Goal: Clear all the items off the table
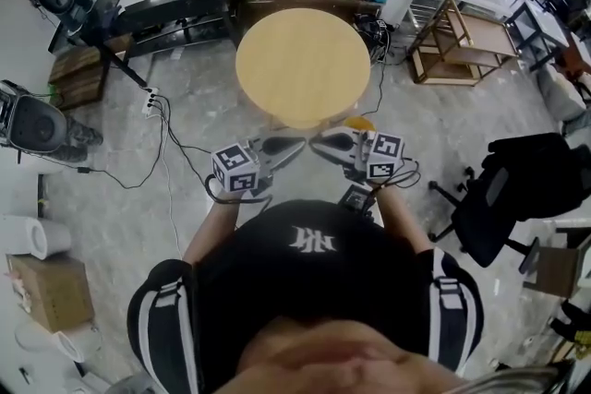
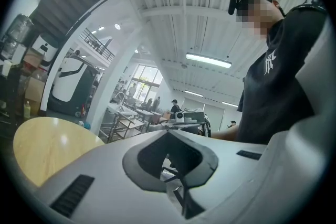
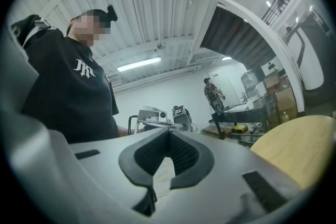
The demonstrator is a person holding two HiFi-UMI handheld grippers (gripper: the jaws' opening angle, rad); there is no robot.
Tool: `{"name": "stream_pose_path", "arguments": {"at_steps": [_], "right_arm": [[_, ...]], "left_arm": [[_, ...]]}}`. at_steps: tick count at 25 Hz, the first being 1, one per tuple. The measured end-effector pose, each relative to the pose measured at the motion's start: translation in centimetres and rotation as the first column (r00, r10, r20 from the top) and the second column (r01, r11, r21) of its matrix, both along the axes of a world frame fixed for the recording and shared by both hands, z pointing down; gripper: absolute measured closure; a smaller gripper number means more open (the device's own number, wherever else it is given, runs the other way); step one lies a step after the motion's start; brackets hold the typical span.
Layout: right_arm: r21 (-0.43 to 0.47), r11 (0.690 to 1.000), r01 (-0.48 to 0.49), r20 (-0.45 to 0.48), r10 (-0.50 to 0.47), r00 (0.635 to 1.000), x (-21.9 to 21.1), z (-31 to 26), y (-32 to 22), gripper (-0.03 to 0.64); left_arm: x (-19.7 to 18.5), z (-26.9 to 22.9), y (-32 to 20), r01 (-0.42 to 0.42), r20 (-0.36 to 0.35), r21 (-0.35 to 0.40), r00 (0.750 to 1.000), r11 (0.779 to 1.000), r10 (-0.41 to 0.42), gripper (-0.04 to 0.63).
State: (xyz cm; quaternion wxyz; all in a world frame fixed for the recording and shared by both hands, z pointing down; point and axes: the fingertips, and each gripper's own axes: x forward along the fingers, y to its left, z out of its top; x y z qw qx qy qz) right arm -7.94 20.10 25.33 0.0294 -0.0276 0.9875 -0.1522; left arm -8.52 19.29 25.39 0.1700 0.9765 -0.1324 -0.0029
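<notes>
The round wooden table [image 1: 303, 65] stands ahead of me with a bare top; nothing lies on it. It also shows at the left in the left gripper view, as the tabletop [image 2: 44, 145], and at the right in the right gripper view, as the tabletop [image 3: 300, 150]. I hold both grippers level in front of my body, short of the table's near edge, tips facing each other. The left gripper [image 1: 297, 144] [image 2: 168, 132] is shut with nothing in it. The right gripper [image 1: 317, 143] [image 3: 168, 132] is shut and empty too. A small orange thing [image 1: 358, 122] shows just past the table's near rim; what it is I cannot tell.
A black office chair [image 1: 517, 189] stands to the right, a wooden rack [image 1: 459, 40] at the back right, a black desk [image 1: 171, 3] at the back left. Cables and a power strip [image 1: 152, 101] trail over the floor on the left. A cardboard box [image 1: 51, 291] sits at the near left.
</notes>
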Motion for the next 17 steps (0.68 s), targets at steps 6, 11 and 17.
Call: {"name": "stream_pose_path", "arguments": {"at_steps": [6, 11, 17], "right_arm": [[-0.006, 1.0, 0.001, -0.017, -0.001, 1.0, 0.8, 0.5, 0.4, 0.617], [-0.001, 1.0, 0.018, -0.021, -0.018, 1.0, 0.2, 0.7, 0.7, 0.617], [-0.002, 1.0, 0.031, -0.029, -0.031, 0.999, 0.6, 0.7, 1.3, 0.617]], "left_arm": [[0.2, 0.5, 0.3, 0.013, -0.038, -0.045, 0.999, 0.999, -0.014, 0.582], [-0.2, 0.8, 0.5, 0.018, -0.035, -0.044, 0.999, 0.999, -0.02, 0.581], [0.5, 0.7, 1.2, 0.017, -0.043, -0.062, 0.999, 0.998, -0.02, 0.581]]}}
